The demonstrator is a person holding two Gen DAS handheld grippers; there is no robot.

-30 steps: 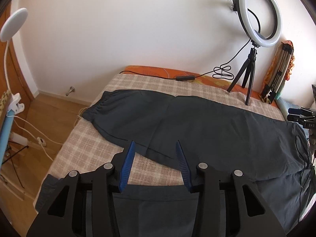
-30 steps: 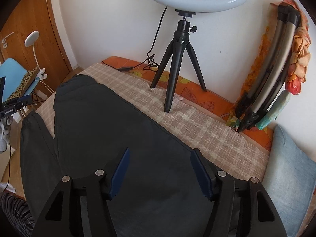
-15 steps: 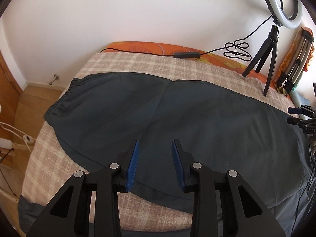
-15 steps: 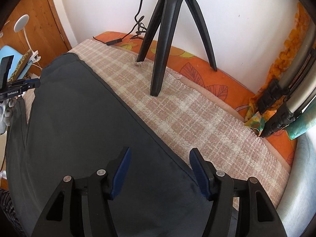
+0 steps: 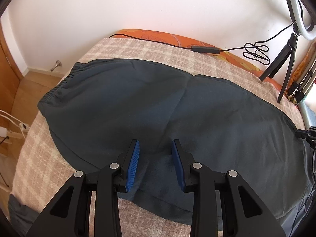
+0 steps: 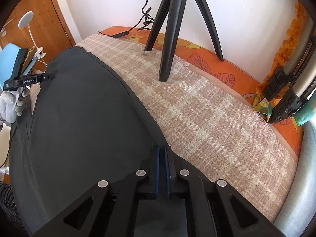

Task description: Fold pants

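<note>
The pants (image 5: 177,106) are dark, matt, smooth woven cloth with a gathered elastic cuff. Under them lies a blanket (image 6: 207,106) of coarse, rough-woven beige plaid with a frayed edge, over an orange printed sheet (image 6: 227,65). The left gripper (image 5: 155,148) is matt black plastic with shiny metal pins; its fingers (image 5: 133,162) carry ribbed blue rubbery pads. The tripod (image 6: 169,39) is semi-gloss black plastic; the door (image 6: 39,17) is varnished wood.

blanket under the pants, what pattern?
Beige-and-cream plaid blanket, under the dark pants; clearest in the right wrist view.
</note>
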